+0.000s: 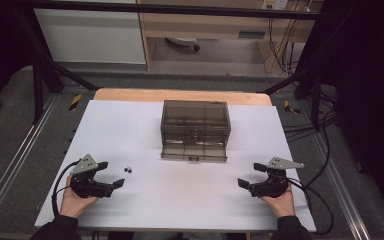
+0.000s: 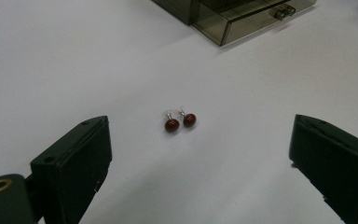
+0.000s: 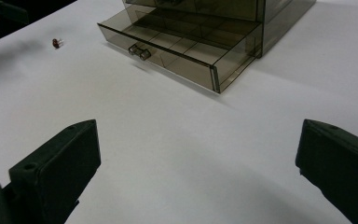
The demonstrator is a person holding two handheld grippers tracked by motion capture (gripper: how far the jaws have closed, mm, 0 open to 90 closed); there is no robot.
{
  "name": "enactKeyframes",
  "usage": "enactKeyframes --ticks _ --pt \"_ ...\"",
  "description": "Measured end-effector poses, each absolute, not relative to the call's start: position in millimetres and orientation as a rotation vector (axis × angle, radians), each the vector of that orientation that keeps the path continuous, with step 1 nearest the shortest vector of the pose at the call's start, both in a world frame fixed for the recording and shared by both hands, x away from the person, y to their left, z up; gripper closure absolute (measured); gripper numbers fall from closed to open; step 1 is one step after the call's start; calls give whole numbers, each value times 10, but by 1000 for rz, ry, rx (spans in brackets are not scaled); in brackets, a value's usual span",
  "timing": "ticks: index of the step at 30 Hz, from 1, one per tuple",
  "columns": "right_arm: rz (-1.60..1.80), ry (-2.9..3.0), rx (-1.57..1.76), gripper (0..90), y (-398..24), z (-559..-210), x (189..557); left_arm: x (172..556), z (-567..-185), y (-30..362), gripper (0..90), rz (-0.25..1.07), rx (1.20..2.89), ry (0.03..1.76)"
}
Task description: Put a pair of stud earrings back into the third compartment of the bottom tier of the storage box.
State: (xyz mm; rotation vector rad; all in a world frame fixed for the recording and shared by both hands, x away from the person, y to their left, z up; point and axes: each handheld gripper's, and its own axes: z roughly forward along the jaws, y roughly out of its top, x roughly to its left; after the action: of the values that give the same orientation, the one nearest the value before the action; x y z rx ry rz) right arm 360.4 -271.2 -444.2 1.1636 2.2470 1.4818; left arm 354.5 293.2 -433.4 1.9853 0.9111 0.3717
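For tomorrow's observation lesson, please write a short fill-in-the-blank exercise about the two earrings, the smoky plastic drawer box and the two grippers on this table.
1. The two red earrings lie nearest the ____ gripper.
2. The bottom drawer of the drawer box is pulled ____.
3. The jaws of the right gripper stand ____, holding nothing.
4. The earrings lie on the white table, ____ the drawer box.

Missing words: left; open; open; outside
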Motion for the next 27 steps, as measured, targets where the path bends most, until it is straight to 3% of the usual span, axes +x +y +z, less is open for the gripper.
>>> enactKeyframes --ticks 27 --pt "1468 2250 1161 5 -2708 -4441 3601 3625 -4164 2809 52 388 2009 911"
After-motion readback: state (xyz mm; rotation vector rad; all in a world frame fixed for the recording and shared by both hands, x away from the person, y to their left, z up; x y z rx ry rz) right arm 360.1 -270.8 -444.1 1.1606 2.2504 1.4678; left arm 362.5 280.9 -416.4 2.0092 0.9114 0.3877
